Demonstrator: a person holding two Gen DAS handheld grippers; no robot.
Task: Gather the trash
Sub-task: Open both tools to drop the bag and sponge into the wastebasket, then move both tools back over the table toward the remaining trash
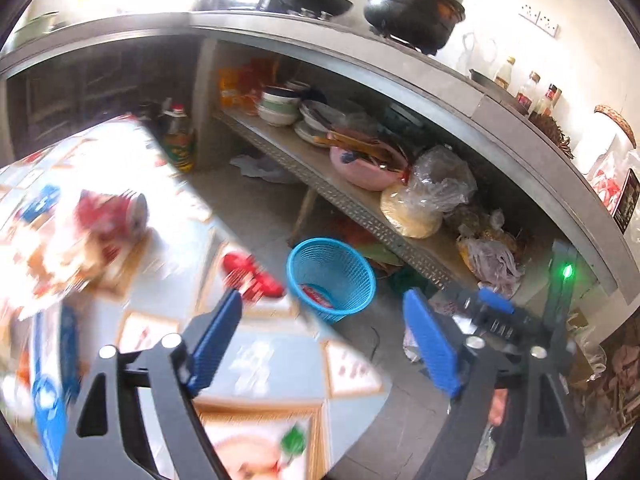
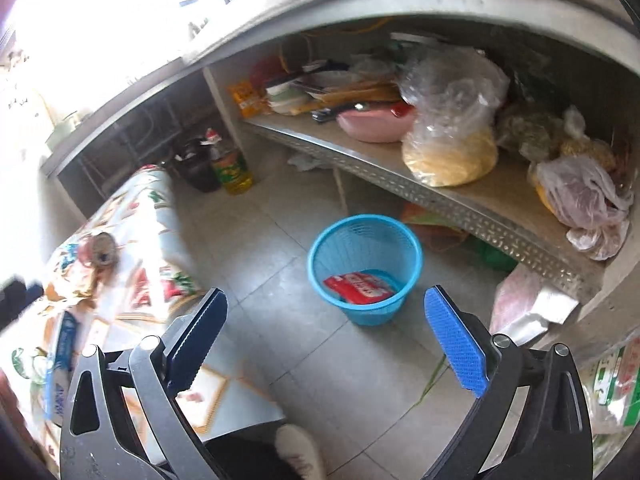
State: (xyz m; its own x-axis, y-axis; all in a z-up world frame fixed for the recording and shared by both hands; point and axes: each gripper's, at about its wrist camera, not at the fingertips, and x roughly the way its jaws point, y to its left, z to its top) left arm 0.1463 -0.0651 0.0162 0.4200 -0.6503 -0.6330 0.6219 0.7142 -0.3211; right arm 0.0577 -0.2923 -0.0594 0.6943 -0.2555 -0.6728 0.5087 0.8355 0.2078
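Observation:
A blue mesh basket (image 1: 354, 300) (image 2: 368, 314) stands on the tiled floor in front of a low metal shelf. Inside it lies a red and white packet (image 1: 316, 294) (image 2: 360, 286). My left gripper (image 1: 323, 300) hangs open and empty over the corner of a patterned table (image 1: 256, 360), short of the basket. Above the floor my right gripper (image 2: 326, 296) is wide open with nothing between its pads, the basket just beyond it. On the table lie a crushed red can (image 1: 116, 216) (image 2: 102, 250), crumpled brown paper (image 2: 72, 284) and a blue and white box (image 2: 60, 364). Near the table's edge is a blurred red thing (image 1: 250, 278).
The metal shelf (image 2: 400, 176) holds bowls, a pink basin (image 2: 376, 126) and plastic bags of food. An oil bottle (image 2: 230, 168) stands on the floor at the back. Bags (image 2: 524, 308) lie on the floor to the right. A person's shoe (image 2: 300, 452) is at the bottom edge.

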